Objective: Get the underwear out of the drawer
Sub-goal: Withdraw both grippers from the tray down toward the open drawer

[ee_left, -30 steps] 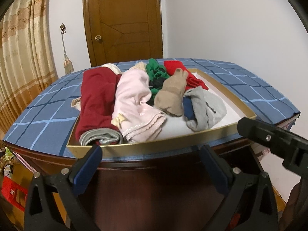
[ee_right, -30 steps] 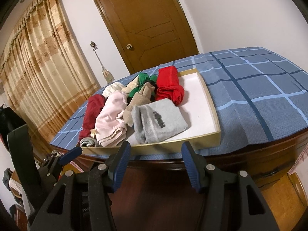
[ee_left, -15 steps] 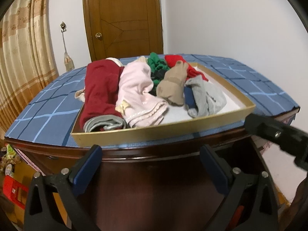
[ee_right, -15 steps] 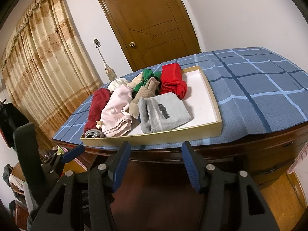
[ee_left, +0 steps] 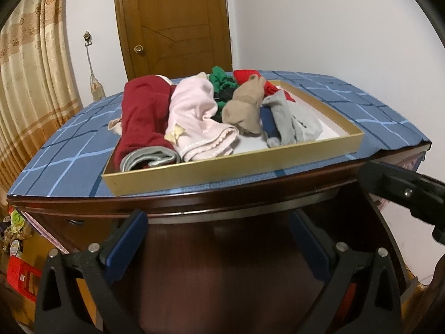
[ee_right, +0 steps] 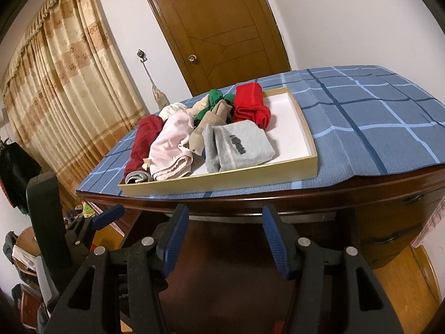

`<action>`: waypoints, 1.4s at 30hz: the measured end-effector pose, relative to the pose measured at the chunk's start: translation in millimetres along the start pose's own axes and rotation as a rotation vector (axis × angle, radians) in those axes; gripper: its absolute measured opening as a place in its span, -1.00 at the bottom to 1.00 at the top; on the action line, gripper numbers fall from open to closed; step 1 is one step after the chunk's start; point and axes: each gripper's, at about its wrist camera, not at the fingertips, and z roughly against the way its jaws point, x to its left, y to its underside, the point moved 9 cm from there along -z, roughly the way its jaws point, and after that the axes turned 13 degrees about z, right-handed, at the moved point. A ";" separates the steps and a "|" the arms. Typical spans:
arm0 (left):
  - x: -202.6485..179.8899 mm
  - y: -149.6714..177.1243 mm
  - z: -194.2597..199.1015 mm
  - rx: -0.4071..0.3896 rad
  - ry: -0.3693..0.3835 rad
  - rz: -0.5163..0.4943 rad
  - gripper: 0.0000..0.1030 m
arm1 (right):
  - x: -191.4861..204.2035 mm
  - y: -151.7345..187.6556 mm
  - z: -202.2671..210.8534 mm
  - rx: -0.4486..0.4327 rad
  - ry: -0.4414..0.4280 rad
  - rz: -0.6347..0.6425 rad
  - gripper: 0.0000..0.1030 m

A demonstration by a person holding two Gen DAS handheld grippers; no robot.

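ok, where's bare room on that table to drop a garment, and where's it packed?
Free: the blue checked tablecloth right of the shallow gold-rimmed tray, and the tray's white floor strip along its right wall. A narrower cloth strip lies left of the tray. Crowded: the tray's left and middle, from the dark red roll to the grey folded garment.

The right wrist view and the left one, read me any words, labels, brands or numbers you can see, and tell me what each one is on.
No text can be read in either view.
Grey folded garment: a dark print on top, too blurred to tell whether it is lettering.
Round item on the floor, far left: maybe a label, too small to read.
Gold tray, blue checked cloth, door: no writing visible.
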 end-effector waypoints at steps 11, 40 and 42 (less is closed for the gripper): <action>-2.2 18.1 4.5 0.029 0.013 -0.026 0.99 | 6.0 14.9 6.4 0.021 -0.006 0.018 0.13; -20.1 62.3 12.0 0.103 0.035 -0.168 0.99 | 0.6 56.6 17.6 0.118 -0.013 0.042 0.12; -23.0 66.3 12.3 0.113 0.040 -0.183 0.99 | -5.1 62.2 20.1 0.131 -0.009 0.030 0.12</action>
